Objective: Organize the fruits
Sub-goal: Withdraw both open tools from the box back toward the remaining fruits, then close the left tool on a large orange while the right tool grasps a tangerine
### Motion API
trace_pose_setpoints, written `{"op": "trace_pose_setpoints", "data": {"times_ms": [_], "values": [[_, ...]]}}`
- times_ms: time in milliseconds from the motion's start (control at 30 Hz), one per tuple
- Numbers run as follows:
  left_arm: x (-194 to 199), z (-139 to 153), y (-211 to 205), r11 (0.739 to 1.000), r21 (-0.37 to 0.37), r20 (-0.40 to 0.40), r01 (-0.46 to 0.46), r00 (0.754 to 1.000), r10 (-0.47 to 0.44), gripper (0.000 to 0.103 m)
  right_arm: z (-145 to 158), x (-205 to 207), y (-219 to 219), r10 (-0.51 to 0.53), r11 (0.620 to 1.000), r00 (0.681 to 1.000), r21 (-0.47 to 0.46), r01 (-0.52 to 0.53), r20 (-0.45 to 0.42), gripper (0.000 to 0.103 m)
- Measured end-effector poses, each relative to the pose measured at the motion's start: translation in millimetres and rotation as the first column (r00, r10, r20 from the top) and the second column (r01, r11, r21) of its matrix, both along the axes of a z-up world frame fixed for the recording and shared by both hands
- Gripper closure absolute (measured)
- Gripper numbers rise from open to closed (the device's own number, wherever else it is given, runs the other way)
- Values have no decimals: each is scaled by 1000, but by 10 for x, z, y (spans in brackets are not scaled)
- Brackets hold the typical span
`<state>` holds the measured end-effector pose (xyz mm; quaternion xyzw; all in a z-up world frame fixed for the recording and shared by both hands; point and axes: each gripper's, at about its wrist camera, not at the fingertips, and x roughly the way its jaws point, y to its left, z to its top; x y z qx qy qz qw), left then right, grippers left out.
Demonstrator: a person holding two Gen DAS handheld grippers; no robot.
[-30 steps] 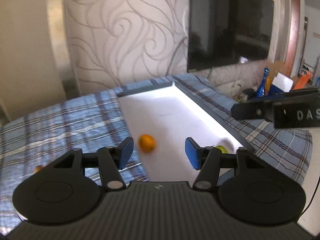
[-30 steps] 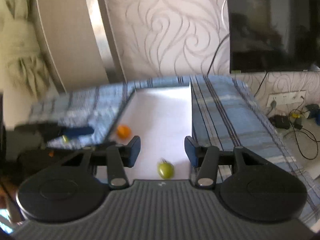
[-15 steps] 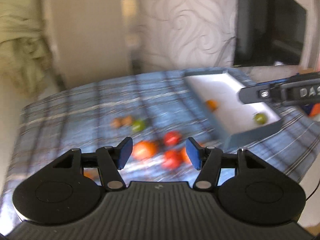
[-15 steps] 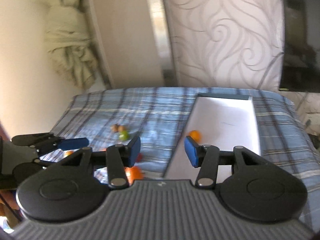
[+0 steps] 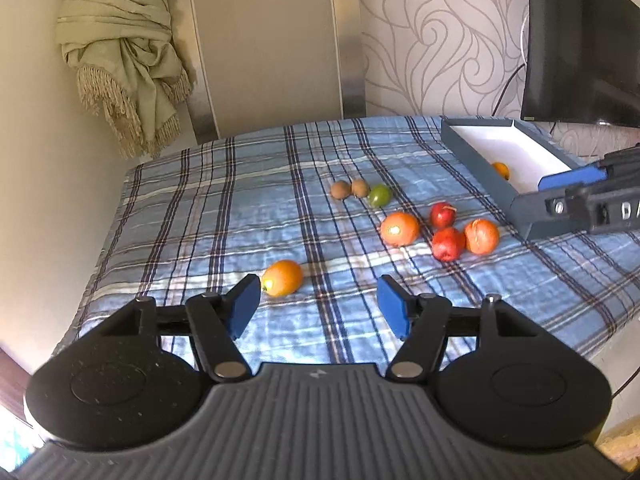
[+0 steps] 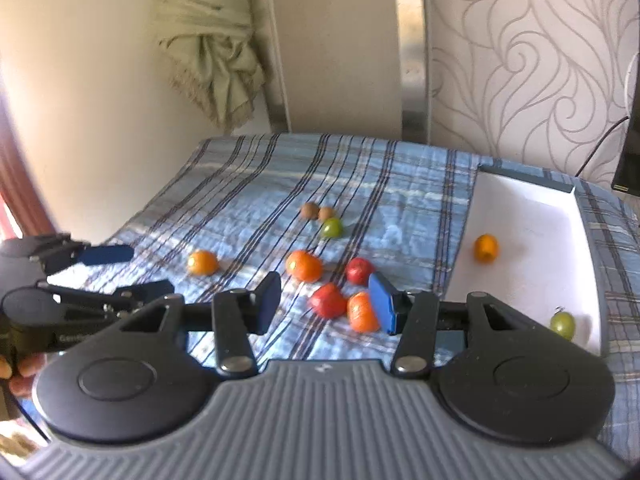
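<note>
Step in hand: selecting the next fruit. Left tongs (image 5: pixel 319 306) and right tongs (image 6: pixel 326 303) are both spread apart, holding nothing. An orange (image 5: pixel 282 277) lies just ahead of the left tongs; the box (image 6: pixel 532 216) lies to the right. Next: lower, centre, close.

Both grippers held level, jaws spread and empty.

The left gripper (image 5: pixel 319 306) points forward with its blue pads (image 5: pixel 245 307) wide apart and nothing between them; in the right wrist view it shows at the far left, side-on, with the person's fingers (image 6: pixel 16 372) wrapped around its handle. The right gripper (image 6: pixel 326 303) also holds its jaws parted and empty, and its fingers reach in from the right edge of the left wrist view.
</note>
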<state>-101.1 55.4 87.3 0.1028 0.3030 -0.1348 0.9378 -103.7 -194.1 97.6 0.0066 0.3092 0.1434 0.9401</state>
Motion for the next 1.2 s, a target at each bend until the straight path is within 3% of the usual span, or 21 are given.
{"op": "trace_pose_setpoints", "data": {"times_ms": [600,1200], "values": [[328,-248,205,999,-38,-20,-37,999,36,33,-202,0,13,-87,994,995,-73,84,-40,52],[712,-432,123,996,-43,-66,-79,995,76,33,-292,234,-43,-74,995,994,-71,68,-75,52]]}}
